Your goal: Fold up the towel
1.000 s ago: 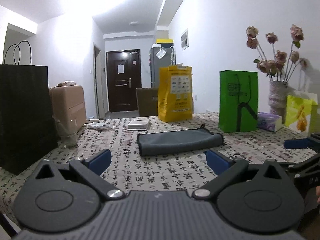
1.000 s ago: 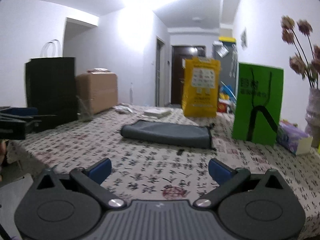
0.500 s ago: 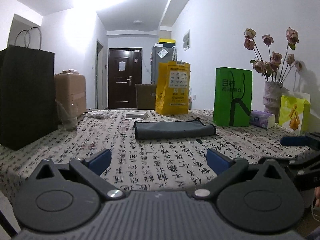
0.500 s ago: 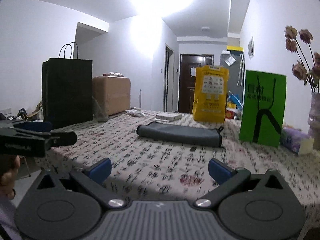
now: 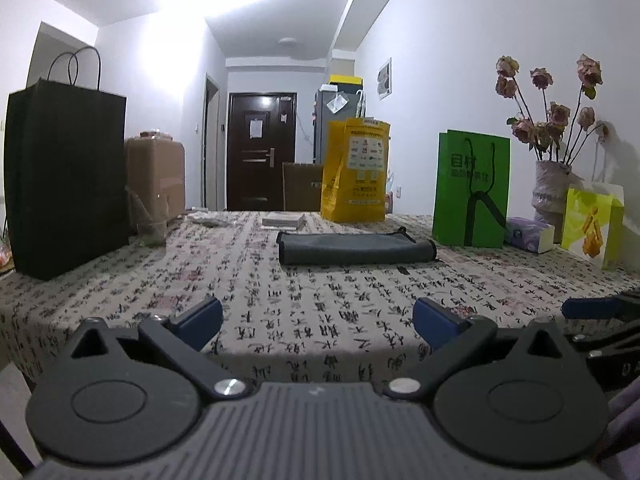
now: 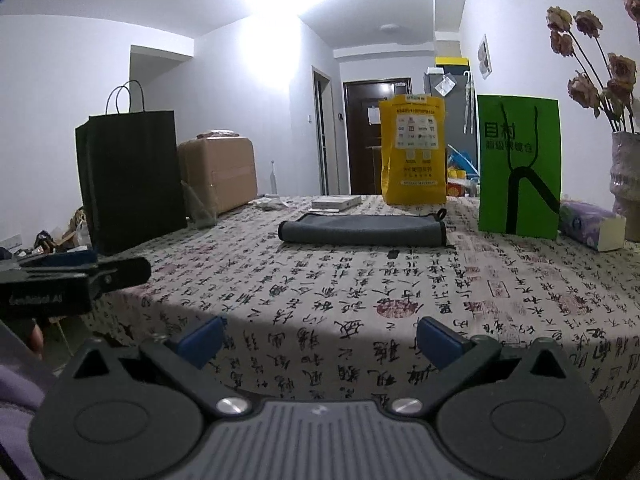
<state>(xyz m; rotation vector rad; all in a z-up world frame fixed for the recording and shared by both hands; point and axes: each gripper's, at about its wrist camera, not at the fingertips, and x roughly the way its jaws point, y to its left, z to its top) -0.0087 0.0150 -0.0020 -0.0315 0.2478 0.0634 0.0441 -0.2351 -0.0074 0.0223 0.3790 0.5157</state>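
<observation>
The towel [image 5: 356, 249] lies on the table [image 5: 312, 312] near its middle. Behind it stand a bag [image 5: 355, 171] and a flat box [image 5: 283, 221]. Far left stands another bag [image 5: 66, 178], a carton [image 5: 158, 182] behind it. To the right stand a third bag [image 5: 472, 188], a tissue pack [image 5: 530, 234] and a vase [image 5: 552, 196].

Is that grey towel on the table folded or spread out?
Folded. The grey towel lies as a narrow, thick strip on the table, with a rounded doubled edge along its near side.
</observation>
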